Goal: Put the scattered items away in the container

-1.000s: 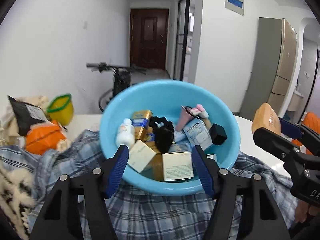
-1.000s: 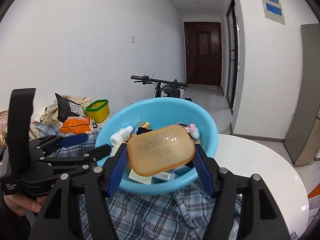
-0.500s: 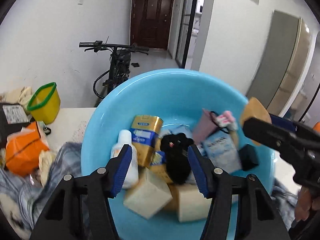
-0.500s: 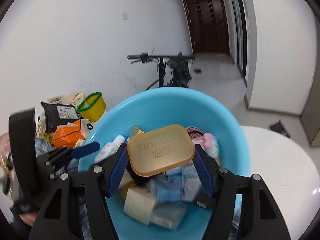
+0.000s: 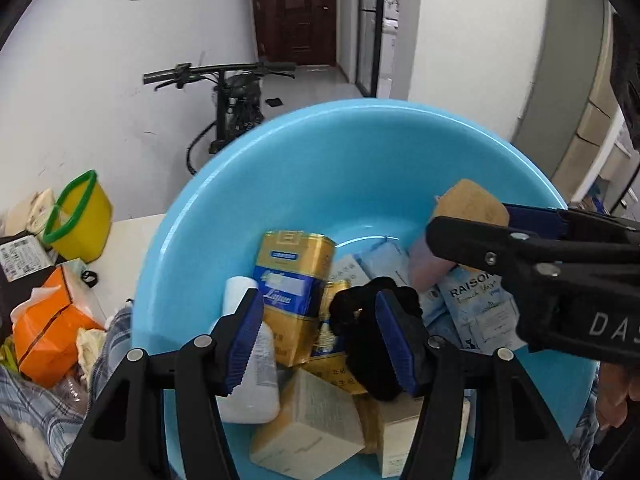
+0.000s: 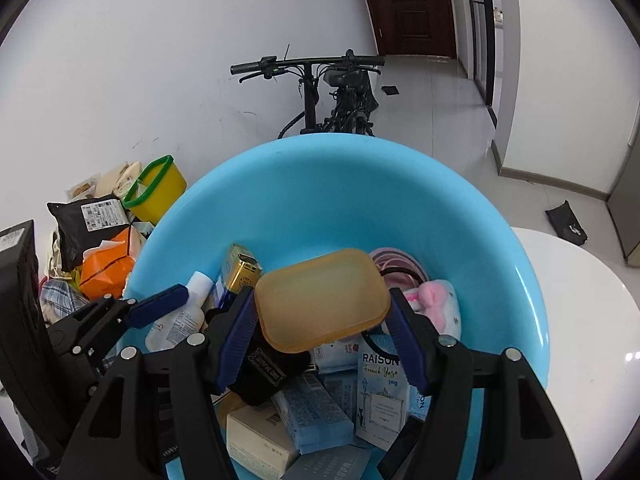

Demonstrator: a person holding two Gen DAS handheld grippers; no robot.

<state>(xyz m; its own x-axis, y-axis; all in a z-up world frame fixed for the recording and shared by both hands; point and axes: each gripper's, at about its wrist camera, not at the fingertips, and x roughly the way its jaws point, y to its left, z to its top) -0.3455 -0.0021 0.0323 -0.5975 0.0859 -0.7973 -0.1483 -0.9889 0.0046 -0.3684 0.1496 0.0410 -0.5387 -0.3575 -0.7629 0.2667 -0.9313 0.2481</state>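
A light blue basin holds several items: a gold and blue tin, a white bottle, a black scrunchie, cream boxes and blue packets. My right gripper is shut on an amber soap bar and holds it over the basin's inside; it also shows at the right of the left wrist view. My left gripper is open and empty, low over the tin and scrunchie.
A yellow tub with a green rim, an orange pack and a black bag lie left of the basin. Plaid cloth lies beneath. A white round table extends right. A bicycle stands behind.
Both grippers have moved forward and down over the basin. The soap bar now hangs inside the basin's rim. The left gripper has stayed open.
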